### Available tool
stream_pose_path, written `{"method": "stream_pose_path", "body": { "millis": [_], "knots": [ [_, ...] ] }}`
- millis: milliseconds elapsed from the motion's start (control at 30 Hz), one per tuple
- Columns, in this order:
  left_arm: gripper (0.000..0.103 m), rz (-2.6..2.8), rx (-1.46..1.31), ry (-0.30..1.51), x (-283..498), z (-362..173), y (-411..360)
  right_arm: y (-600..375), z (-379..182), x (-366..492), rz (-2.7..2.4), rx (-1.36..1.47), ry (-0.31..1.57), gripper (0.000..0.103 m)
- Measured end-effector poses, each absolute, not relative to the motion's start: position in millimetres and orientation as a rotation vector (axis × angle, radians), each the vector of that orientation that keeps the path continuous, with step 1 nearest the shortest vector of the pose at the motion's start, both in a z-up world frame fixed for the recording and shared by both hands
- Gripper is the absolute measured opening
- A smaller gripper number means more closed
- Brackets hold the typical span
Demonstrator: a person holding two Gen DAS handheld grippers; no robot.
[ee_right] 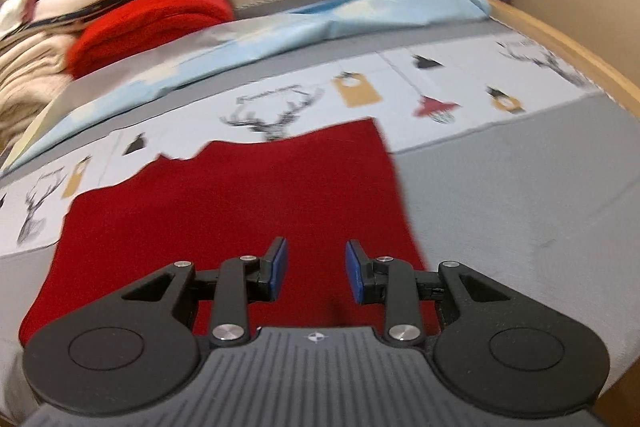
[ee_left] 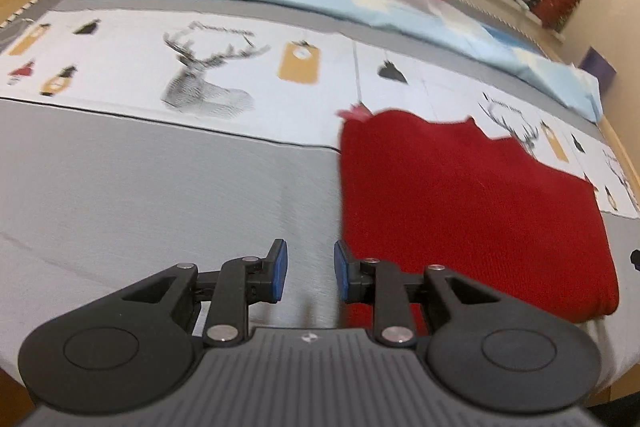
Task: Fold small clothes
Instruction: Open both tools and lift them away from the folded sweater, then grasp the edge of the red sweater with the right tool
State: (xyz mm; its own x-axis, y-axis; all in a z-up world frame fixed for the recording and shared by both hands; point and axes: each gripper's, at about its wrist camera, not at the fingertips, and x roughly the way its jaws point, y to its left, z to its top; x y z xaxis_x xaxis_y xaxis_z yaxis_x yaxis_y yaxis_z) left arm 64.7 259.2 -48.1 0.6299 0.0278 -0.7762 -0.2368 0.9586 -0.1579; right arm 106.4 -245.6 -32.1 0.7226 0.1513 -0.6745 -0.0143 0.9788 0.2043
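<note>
Your left wrist camera is looking down over the grey bed cover (ee_left: 140,195), close above it, with the red garment (ee_left: 460,211) at its right. Your right one is facing the same garment (ee_right: 240,195) directly below.

The left gripper (ee_left: 310,270) is matte black plastic with two jointed fingers (ee_left: 240,291), each tipped by a flat blue pad (ee_left: 280,267). Silver screws (ee_left: 223,331) mark the joints. Behind the fingers, round black discs (ee_left: 100,347) flank a grey ribbed plate (ee_left: 308,371) bearing a small white cross emblem. The right gripper (ee_right: 316,273) looks the same: blue pads (ee_right: 278,269), silver screws (ee_right: 403,331), grey ribbed plate (ee_right: 316,375).
</note>
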Motion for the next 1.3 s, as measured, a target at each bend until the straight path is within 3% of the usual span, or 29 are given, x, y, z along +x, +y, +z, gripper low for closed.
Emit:
{"method": "stream_pose_path", "body": {
  "millis": [133, 200, 467, 533, 667, 900, 1067, 1133, 1200, 1300],
  "knots": [
    [0.028, 0.166, -0.269, 0.839, 48.3, -38.2, 280.7, -196.3, -30.2, 96.0, 0.188, 0.145, 0.743, 0.031],
    [0.028, 0.176, -0.274, 0.824, 39.0, -34.7, 293.5, -169.5, -30.9, 90.5, 0.241, 0.102, 0.739, 0.023],
    [0.028, 0.231, -0.291, 0.798, 8.4, -29.2, 349.7, -46.9, -41.5, 68.0, 0.434, 0.002, 0.75, 0.024],
    [0.028, 0.24, -0.306, 0.791, 1.2, -27.2, 362.1, -11.5, -48.1, 62.1, 0.482, -0.027, 0.769, 0.028],
    [0.028, 0.246, -0.317, 0.784, -11.7, -24.6, 378.2, 48.6, -63.8, 46.7, 0.578, -0.152, 0.768, 0.047],
    [0.028, 0.266, -0.319, 0.788, -29.5, -27.4, 401.4, 116.4, -99.1, 19.2, 0.598, -0.534, 0.664, 0.065],
    [0.028, 0.284, -0.359, 0.783, -37.1, -30.9, 420.1, 133.9, -120.3, 19.3, 0.548, -0.752, 0.615, 0.066],
    [0.028, 0.287, -0.373, 0.783, -38.0, -33.3, 425.3, 137.2, -125.6, 15.2, 0.551, -0.812, 0.575, 0.064],
    [0.028, 0.287, -0.38, 0.783, -38.3, -34.9, 429.0, 141.4, -131.3, 8.9, 0.564, -0.886, 0.527, 0.046],
    [0.028, 0.284, -0.387, 0.781, -37.7, -36.7, 432.9, 141.2, -129.8, 10.1, 0.56, -0.879, 0.506, 0.028]
  ]
}}
